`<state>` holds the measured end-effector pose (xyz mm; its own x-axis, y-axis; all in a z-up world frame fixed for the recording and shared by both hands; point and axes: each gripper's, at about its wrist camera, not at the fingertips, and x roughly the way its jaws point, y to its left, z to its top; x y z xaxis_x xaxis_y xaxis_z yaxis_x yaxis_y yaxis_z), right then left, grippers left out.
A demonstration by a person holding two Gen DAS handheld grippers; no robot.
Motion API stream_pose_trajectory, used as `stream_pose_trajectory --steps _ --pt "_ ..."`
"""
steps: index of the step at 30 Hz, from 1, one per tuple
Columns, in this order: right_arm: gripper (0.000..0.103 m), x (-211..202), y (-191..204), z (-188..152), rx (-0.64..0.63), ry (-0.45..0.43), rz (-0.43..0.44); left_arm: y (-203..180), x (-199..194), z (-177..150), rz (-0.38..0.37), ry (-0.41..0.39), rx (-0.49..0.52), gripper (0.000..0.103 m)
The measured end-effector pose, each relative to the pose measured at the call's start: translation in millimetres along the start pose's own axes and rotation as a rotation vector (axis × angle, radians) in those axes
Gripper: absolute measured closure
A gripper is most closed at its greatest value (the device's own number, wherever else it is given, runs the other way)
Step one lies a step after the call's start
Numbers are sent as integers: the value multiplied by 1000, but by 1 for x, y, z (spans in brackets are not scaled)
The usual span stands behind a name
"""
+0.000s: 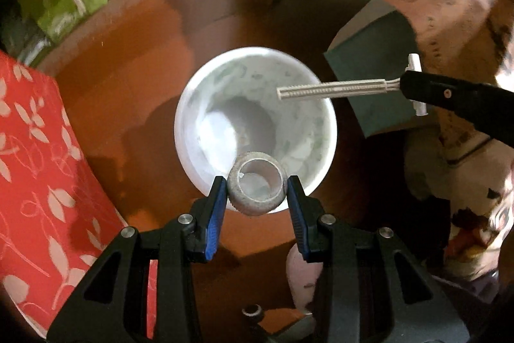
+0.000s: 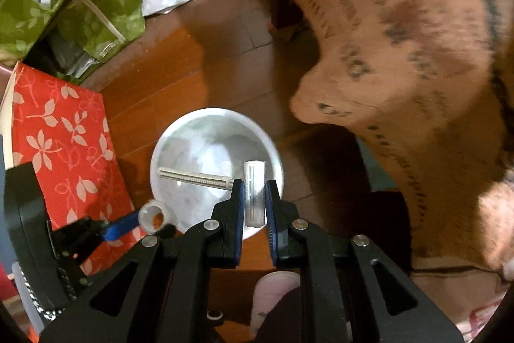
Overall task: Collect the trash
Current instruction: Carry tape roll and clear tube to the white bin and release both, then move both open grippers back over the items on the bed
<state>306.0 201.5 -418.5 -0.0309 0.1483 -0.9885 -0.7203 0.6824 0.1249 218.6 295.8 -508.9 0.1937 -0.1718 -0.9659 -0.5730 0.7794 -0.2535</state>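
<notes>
Left gripper (image 1: pixel 256 189): clamped on small grey ring/cap (image 1: pixel 257 184), poised over near rim of white bin (image 1: pixel 189 105). Right gripper (image 2: pixel 254 198): closed on disposable razor (image 2: pixel 199 177) by its head, handle out over bin. Bin interior looks empty. Status: 2 items collected, neither dropped yet; release pending. Bags, clutter w/ far left untouched.

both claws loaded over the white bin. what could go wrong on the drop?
1. The left claw holds its grey ring over the near rim of the white bin, not its middle; released here, it may clip the rim and land on the floor.
2. The right claw grips the razor by its head, so the long handle sticks out sideways and may catch the rim.
3. Both claws crowd one opening and could bump.
</notes>
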Motion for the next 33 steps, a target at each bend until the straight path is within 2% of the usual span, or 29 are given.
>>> stream_pose_trajectory --steps 4,6,8,9,12,16,19,23,33 --pt "90 8 2 1 -1 36 64 5 2 1 -33 1 -22 66" --pt "78 9 4 1 -9 46 75 5 2 1 -37 -5 -16 65" --pt "51 7 6 1 -10 27 48 4 4 4 -34 9 -9 59" --pt "49 6 6 2 -8 14 43 3 5 5 -26 9 -9 58" --pt "49 -1 2 2 5 -4 53 3 4 5 -8 -3 -11 57" --pt "49 -17 -3 -1 22 -38 72 3 -7 3 -22 -19 -25 57" --pt "49 -35 -3 -5 6 -77 64 -2 -25 3 13 -62 -1 57" --pt "49 -64 -2 -14 -8 -141 65 -13 -61 2 59 -137 43 57" --pt "49 -165 -12 -52 -24 -375 27 -49 -159 -14 93 -324 108 57"
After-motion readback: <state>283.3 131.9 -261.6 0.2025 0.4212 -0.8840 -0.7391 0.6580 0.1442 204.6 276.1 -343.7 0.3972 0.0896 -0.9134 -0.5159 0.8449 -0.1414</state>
